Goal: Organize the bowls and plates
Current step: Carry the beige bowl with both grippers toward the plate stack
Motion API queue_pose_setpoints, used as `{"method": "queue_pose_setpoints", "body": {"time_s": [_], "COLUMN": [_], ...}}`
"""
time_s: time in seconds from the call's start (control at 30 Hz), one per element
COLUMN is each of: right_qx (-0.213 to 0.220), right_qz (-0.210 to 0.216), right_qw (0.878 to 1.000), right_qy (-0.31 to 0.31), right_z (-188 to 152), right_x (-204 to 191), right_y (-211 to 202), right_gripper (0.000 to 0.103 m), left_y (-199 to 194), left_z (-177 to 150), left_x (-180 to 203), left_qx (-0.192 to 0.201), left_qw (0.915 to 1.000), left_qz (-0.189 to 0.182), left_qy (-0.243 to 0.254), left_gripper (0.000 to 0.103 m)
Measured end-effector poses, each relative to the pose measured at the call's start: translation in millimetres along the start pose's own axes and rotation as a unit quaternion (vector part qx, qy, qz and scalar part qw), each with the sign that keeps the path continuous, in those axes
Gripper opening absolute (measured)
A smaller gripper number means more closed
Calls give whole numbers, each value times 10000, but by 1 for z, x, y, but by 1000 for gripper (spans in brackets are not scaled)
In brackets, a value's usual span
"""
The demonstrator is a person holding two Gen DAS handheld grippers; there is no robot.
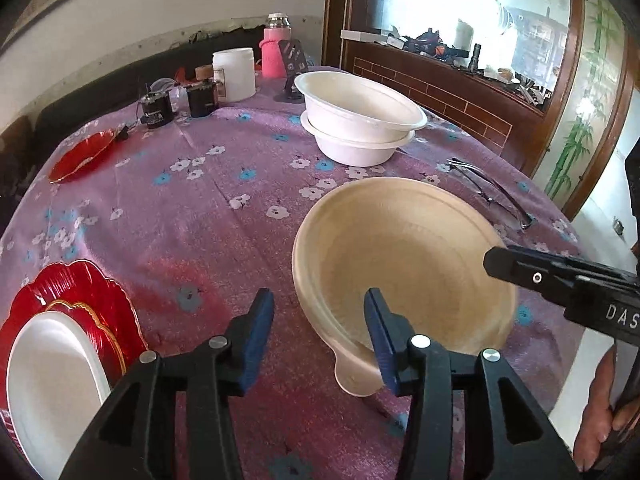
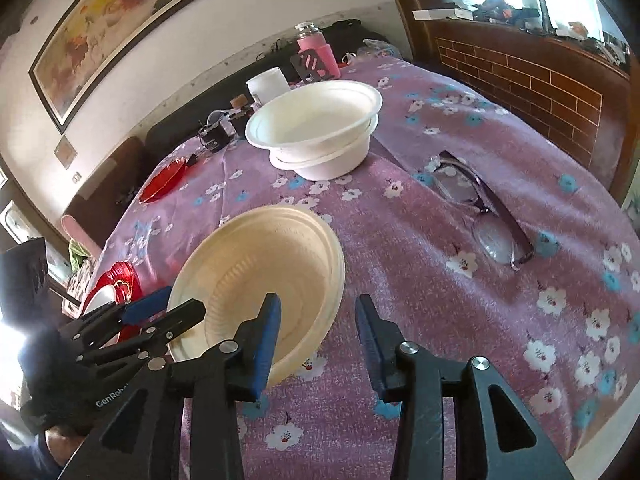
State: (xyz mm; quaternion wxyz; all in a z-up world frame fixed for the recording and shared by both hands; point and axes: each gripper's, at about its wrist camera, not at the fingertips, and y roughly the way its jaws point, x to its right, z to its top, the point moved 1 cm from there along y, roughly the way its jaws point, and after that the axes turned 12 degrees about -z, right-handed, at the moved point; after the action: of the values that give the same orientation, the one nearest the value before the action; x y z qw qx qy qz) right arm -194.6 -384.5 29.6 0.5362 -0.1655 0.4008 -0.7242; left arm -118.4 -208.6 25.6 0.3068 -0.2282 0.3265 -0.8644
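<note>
On the left edge of the bench (image 1: pixel 192 240), which is covered with a purple flowered cloth, a white plate (image 1: pixel 52 384) lies on a red scalloped plate (image 1: pixel 80 292). A second red plate (image 1: pixel 82 154) sits farther back, near two small black cylinders (image 1: pixel 180 102) whose labels are too small to read, a white jar (image 1: pixel 234 74) and a pink bottle (image 1: pixel 274 48).

The left gripper (image 1: pixel 318 336) has its blue-padded fingers (image 1: pixel 256 340) apart. The right-hand one stands over the near rim and tab of a tan bowl (image 1: pixel 404 264), the other over bare cloth; whether a pad touches the rim I cannot tell. The bowl stands on the cloth, tilted a little.

Behind it, two white bowls (image 1: pixel 360 116) are nested, the upper one skewed.

The right gripper (image 2: pixel 316 336) also has its fingers (image 2: pixel 266 344) apart: one stands inside the bowl's rim, the other outside over cloth, with nothing clamped. Its side reads "DAS" in the left view; the left gripper's body reads "GenRob" in the right view, both cut off.

Folded glasses (image 2: pixel 480 208) lie to the right on the cloth.
</note>
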Motion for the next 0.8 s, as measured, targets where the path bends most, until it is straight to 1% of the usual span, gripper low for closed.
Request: {"method": "queue_pose_setpoints", "body": {"time_s": [0.03, 0.1, 0.2, 0.37, 0.53, 0.6, 0.8], "right_qx": [5, 12, 115, 410, 483, 421, 315], "right_qz": [-23, -81, -136, -337, -250, -220, 124], "right_qw": [10000, 10000, 9998, 9986, 9985, 9989, 9990], "right_qy": [17, 10, 10, -58, 30, 64, 292], "right_z": [-2, -4, -8, -12, -15, -16, -17], "right_x": [-1, -4, -8, -15, -16, -15, -6], "right_y": [2, 6, 9, 11, 21, 27, 31], "right_gripper": [40, 25, 24, 23, 23, 23, 23], "left_y": [1, 1, 3, 4, 5, 5, 7], "left_z": [0, -1, -4, -5, -6, -7, -7], "left_x": [1, 3, 4, 5, 6, 6, 8], "left_qx": [35, 117, 204, 217, 183, 182, 153], "left_qw": [10000, 9997, 9990, 9985, 9978, 9979, 9980], "left_qz": [52, 146, 338, 437, 549, 541, 526], "left_qy": [47, 124, 221, 251, 308, 312, 308], "left_gripper": [46, 46, 46, 44, 43, 43, 41]}}
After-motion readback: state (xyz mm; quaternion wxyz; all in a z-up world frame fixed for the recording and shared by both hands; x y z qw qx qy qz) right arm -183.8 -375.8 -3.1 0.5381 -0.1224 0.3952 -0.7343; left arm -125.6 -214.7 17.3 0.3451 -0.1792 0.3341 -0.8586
